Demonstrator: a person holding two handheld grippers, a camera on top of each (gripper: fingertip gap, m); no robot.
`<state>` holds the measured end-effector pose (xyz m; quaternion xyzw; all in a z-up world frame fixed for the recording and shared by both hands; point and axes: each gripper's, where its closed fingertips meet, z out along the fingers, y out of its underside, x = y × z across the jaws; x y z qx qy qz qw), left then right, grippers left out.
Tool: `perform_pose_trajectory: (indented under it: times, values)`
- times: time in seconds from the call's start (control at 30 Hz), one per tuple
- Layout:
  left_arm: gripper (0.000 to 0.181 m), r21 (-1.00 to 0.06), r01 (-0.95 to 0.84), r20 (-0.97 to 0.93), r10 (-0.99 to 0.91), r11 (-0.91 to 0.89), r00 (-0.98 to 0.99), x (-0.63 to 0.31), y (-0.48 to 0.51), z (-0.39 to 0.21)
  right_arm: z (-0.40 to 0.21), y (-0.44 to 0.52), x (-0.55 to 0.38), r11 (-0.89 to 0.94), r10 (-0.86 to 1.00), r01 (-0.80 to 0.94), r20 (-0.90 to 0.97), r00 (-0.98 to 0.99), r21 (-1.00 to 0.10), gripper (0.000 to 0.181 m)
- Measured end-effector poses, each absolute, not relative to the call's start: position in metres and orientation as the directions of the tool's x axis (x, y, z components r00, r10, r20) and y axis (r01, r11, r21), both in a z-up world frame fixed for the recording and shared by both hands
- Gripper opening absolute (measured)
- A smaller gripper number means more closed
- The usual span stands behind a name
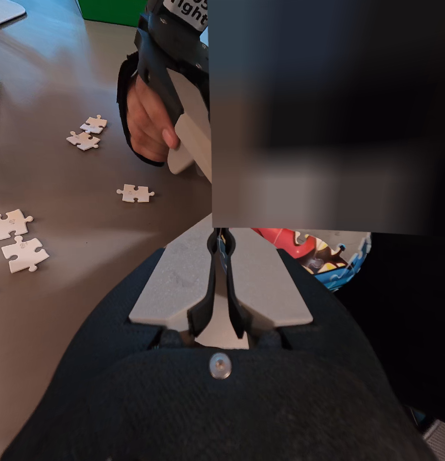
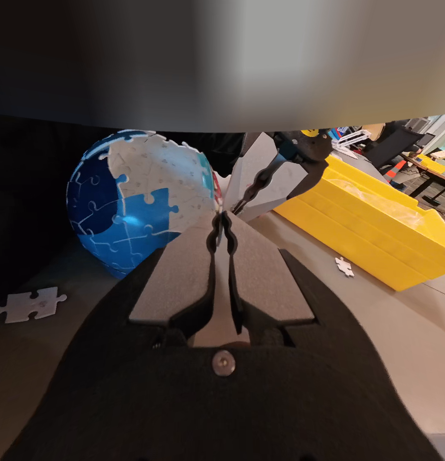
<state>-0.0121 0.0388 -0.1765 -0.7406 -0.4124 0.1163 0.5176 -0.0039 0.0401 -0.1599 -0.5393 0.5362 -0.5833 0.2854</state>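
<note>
**Both grippers pinched on the rim of the puzzle ball**

Your right gripper (image 2: 220,219) has its jaws nearly together on the rim of the puzzle ball (image 2: 131,199). Your left gripper (image 1: 221,235) is pinched the same way on that rim from the other side; its tips are partly hidden. The ball is unfinished, a thin shell of curved pieces, likely light and brittle at the seams, so grip only the edge, gently. It sits at the table (image 1: 66,162) edge, between both tools. Loose pieces (image 1: 135,193) lie face down beside you. Farther off, a yellow bin (image 2: 366,224) crowds the left gripper's side.
</note>
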Motion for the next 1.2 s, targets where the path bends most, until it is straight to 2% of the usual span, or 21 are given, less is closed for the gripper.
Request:
perform_pose_trajectory:
  times: [0.4,0.53,0.8,1.0,1.2]
  values:
    - [0.000,-0.893,0.445,0.230,0.776,-0.072,0.587,-0.012,0.022,-0.171,-0.157,0.037,-0.011,-0.232,-0.901,-0.333,0.331,-0.280,-0.914,0.000]
    - [0.000,-0.896,0.436,0.205,0.794,-0.083,0.572,-0.014,0.020,-0.175,-0.161,0.029,-0.015,-0.200,-0.871,-0.396,0.347,-0.347,-0.896,0.000]
    - [0.000,-0.888,0.456,0.217,0.826,-0.054,0.520,-0.019,0.011,-0.186,-0.144,0.033,-0.024,-0.202,-0.816,-0.381,0.370,-0.444,-0.902,0.000]
    - [0.000,-0.880,0.470,0.224,0.816,-0.065,0.532,-0.017,0.016,-0.193,-0.148,0.033,-0.020,-0.073,-0.856,-0.301,0.214,-0.470,-0.951,0.000]
    - [0.000,-0.873,0.485,0.233,0.822,-0.059,0.519,-0.017,0.014,-0.199,-0.164,0.022,-0.018,0.230,-0.853,-0.199,-0.099,-0.512,-0.953,0.000]
